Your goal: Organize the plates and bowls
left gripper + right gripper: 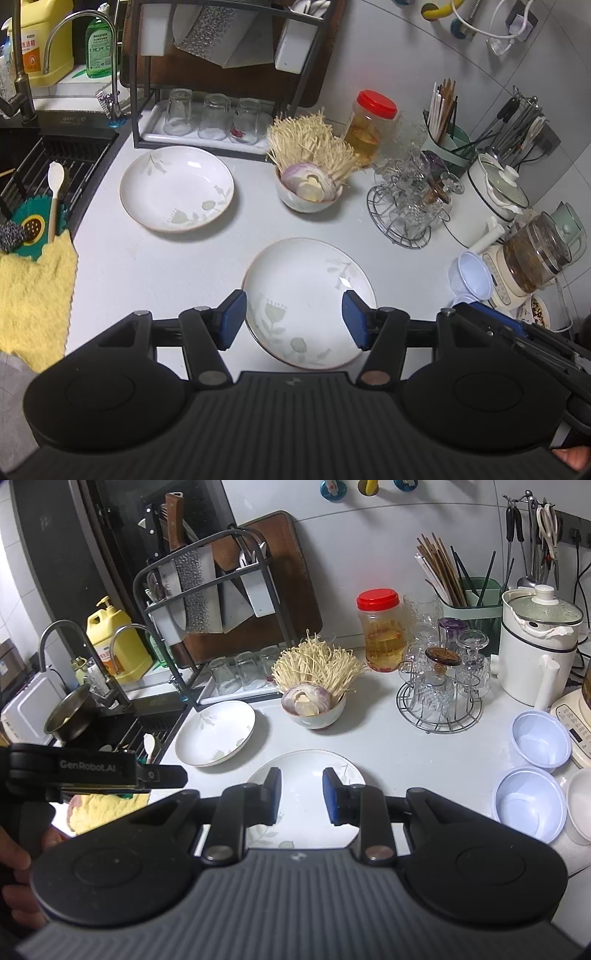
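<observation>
Left gripper (293,319) spread wide over near plate (314,295), nothing pinched, right gripper (299,794) narrowly parted above same plate, empty, 2nd plate (176,188) beside sink.

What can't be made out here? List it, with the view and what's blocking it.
- Near plate, right wrist view: its near edge is hidden behind the right gripper.
- Yellow cloth, right wrist view: mostly covered by the left gripper.
- Small dish, left wrist view: contents too small.
</observation>
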